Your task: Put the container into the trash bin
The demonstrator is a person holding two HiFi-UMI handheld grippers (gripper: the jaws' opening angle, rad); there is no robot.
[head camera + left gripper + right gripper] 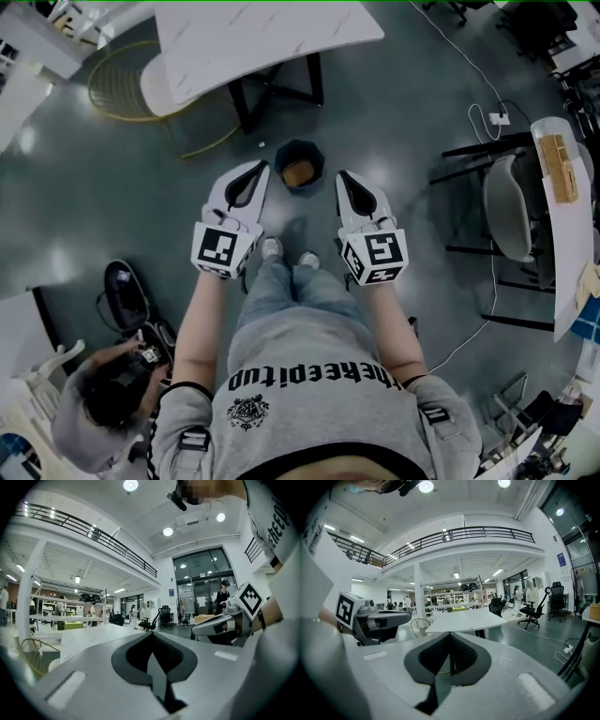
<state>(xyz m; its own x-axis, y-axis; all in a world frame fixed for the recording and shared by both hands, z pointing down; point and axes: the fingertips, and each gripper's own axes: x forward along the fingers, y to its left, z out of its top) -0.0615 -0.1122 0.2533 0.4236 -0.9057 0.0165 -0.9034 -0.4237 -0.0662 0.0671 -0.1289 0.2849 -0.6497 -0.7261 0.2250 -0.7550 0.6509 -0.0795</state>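
Two grippers, left (260, 169) and right (343, 178), are held side by side ahead of the person's waist on outstretched forearms, pointing roughly level. Each pair of jaws is closed tip to tip, with nothing between. One dark trash bin (281, 153) is seen on the floor just beyond and between them, one brownish container (298, 172) lying inside it, and one white counter (262, 37) stands farther off.
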